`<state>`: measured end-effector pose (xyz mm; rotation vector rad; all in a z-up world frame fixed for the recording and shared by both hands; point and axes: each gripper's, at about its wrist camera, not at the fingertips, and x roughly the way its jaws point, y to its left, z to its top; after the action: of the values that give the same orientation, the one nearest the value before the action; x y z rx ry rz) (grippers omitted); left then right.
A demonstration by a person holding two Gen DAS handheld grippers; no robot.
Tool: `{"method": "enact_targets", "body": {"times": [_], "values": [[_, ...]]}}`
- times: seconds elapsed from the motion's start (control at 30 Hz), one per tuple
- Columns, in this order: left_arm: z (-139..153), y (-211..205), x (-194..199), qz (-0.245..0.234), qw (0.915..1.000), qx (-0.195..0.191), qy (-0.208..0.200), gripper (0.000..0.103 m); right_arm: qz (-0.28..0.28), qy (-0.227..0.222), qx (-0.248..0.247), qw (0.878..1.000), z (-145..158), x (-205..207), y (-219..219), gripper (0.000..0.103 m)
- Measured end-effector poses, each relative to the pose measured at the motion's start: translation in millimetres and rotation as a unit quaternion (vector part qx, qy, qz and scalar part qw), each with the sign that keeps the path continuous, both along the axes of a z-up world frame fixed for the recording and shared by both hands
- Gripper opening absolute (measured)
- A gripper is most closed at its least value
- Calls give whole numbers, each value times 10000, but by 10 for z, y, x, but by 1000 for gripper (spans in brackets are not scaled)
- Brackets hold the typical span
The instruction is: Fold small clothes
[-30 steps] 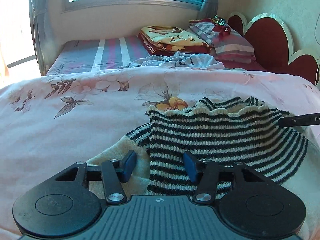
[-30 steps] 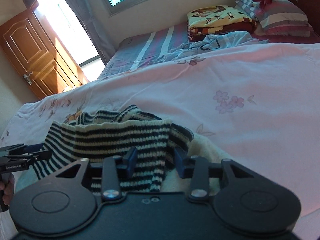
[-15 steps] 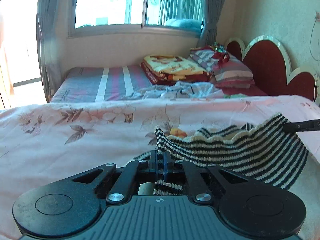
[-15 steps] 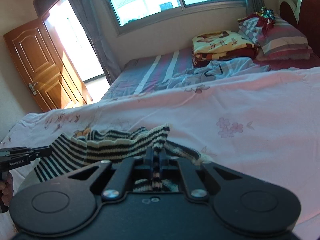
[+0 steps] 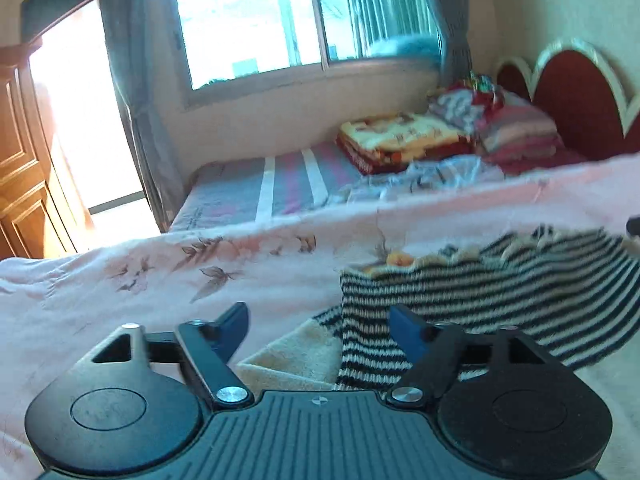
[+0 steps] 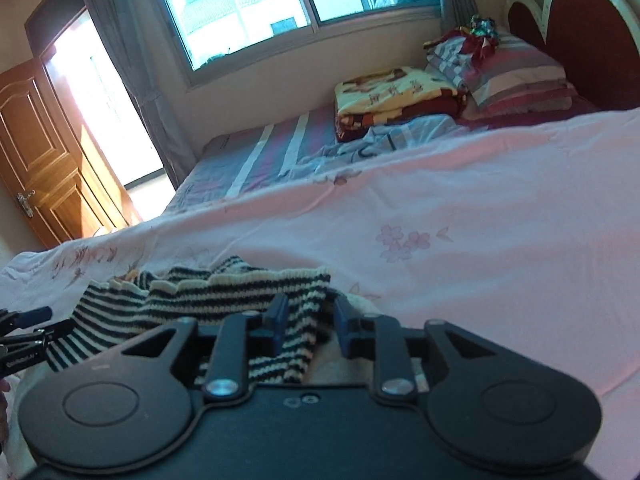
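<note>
A small black-and-cream striped knit garment [image 5: 480, 300] lies folded over on the pink floral bedspread [image 5: 200, 280], with a plain cream part [image 5: 296, 352] showing below its fold. My left gripper [image 5: 318, 326] is open, its jaws apart over the garment's left edge. In the right wrist view the garment [image 6: 208, 304] lies in front of my right gripper [image 6: 308, 320], which is open with the garment's right corner between its jaws. The left gripper also shows at the left edge of that view [image 6: 24, 328].
A second bed with a striped sheet [image 6: 260, 148] stands behind, carrying a folded yellow blanket [image 6: 392, 96], pillows [image 6: 508, 76] and crumpled blue cloth [image 6: 384, 144]. A red headboard [image 6: 580, 28] is at right, a window [image 6: 280, 4] behind, a wooden door [image 6: 44, 152] at left.
Half a second ago both grippers were shut on the lifted striped garment. Now both have opened and the garment has dropped folded onto the bedspread; the left view has tilted and turned left.
</note>
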<state>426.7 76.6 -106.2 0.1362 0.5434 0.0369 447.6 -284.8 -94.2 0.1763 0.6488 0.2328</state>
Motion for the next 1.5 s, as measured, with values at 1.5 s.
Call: {"method": "enact_targets", "body": {"times": [1.5], "values": [[-283,-559,258,-601,9955,-269,682,96,764,306,-750,9938,-178,40,1089,46]]}}
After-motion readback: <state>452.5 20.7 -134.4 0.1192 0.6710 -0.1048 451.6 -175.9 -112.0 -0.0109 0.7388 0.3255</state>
